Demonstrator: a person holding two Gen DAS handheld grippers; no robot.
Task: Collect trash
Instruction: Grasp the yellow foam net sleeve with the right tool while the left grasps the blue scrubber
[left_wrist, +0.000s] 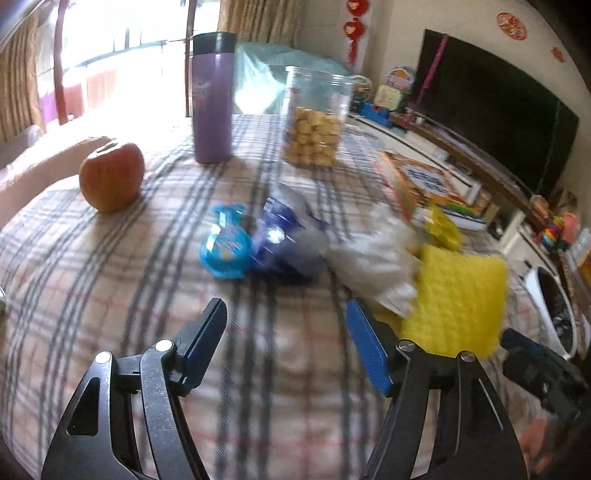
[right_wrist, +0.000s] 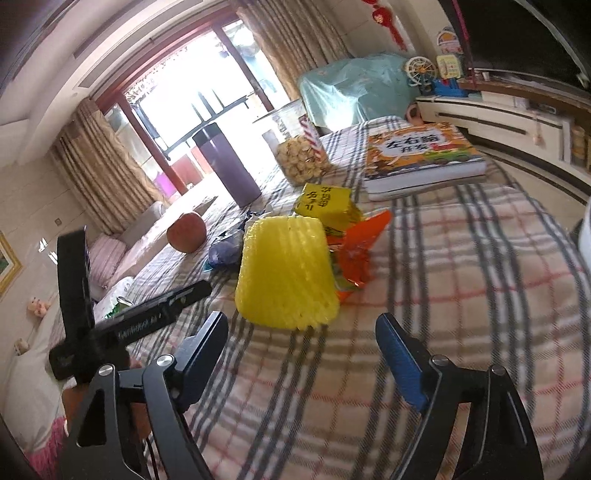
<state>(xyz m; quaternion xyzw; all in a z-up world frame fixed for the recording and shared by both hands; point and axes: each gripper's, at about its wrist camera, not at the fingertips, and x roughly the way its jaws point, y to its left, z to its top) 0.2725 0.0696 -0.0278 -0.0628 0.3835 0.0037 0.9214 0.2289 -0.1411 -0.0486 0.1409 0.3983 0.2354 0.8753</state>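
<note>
Plenty of blur in the left wrist view: the heap at mid-table smears together, so the blue plastic wrapper (left_wrist: 225, 251), the dark blue bag (left_wrist: 291, 243) and the crumpled white plastic (left_wrist: 373, 258) are hard to tell apart at their edges. The yellow foam fruit net (left_wrist: 458, 299) partly hides behind the left gripper's right finger here. In the right wrist view that same yellow foam fruit net (right_wrist: 286, 269) covers part of the orange snack wrapper (right_wrist: 356, 247) and the yellow packet (right_wrist: 327, 203) behind it; the dark blue bag (right_wrist: 223, 253) only peeks out at its left.

Left gripper (left_wrist: 286, 332) now: jaws apart, nothing between them, only bare plaid tablecloth (left_wrist: 110, 295). The trash heap sits just ahead of its tips. Right gripper (right_wrist: 303, 339): jaws wide apart too, empty, the foam net just beyond the fingertips, not touched. The left gripper's black body (right_wrist: 122, 321) crosses the lower left of the right view, near the right one's left finger.

Room to move: open cloth lies under and in front of both grippers. Behind the heap stand the apple (left_wrist: 110, 177), the purple flask (left_wrist: 212, 99) and the clear cookie jar (left_wrist: 314, 118), apart from the trash. The children's book (right_wrist: 421, 158) lies toward the far right edge of the table, beyond the yellow packet.
</note>
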